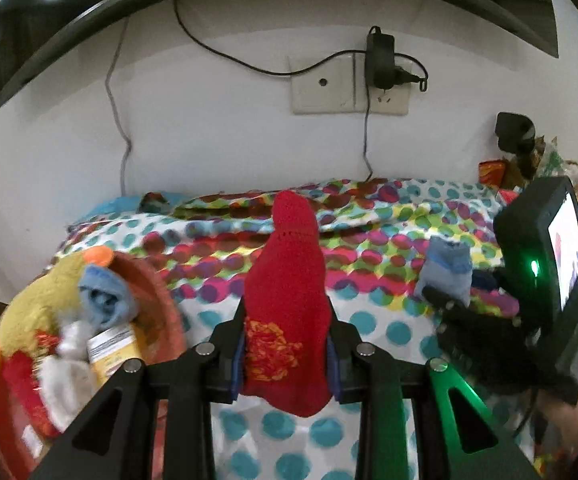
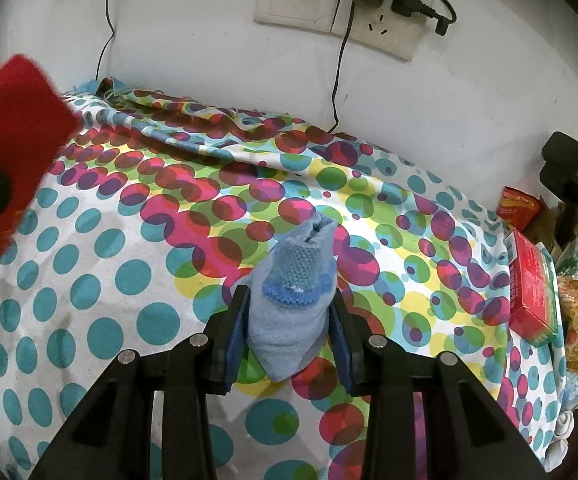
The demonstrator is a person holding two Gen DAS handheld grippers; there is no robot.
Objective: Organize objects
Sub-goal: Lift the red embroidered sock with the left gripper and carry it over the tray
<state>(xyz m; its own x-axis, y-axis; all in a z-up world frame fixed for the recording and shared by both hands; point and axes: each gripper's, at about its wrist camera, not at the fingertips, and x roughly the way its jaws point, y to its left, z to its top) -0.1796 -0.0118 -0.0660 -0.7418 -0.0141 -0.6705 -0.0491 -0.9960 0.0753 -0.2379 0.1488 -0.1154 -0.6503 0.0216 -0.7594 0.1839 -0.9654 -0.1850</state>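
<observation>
My left gripper (image 1: pixel 287 350) is shut on a red sock (image 1: pixel 287 292) with an orange pattern; the sock stands up between the pads above the polka-dot sheet (image 1: pixel 389 332). That red sock (image 2: pixel 5 136) also shows at the left edge of the right wrist view. My right gripper (image 2: pixel 289 332) is shut on a light blue sock (image 2: pixel 295 296) with a darker blue band, held over the sheet (image 2: pixel 109 280). In the left wrist view the right gripper (image 1: pixel 445 300) and its blue sock (image 1: pixel 447 270) appear at the right.
An orange basin (image 1: pixel 165 304) at the lower left holds a yellow plush toy (image 1: pixel 45 304), a blue sock, white cloth and a bottle. Red boxes (image 2: pixel 529 292) and snack bags lie at the sheet's right edge. A wall socket (image 1: pixel 349 84) with cables is behind.
</observation>
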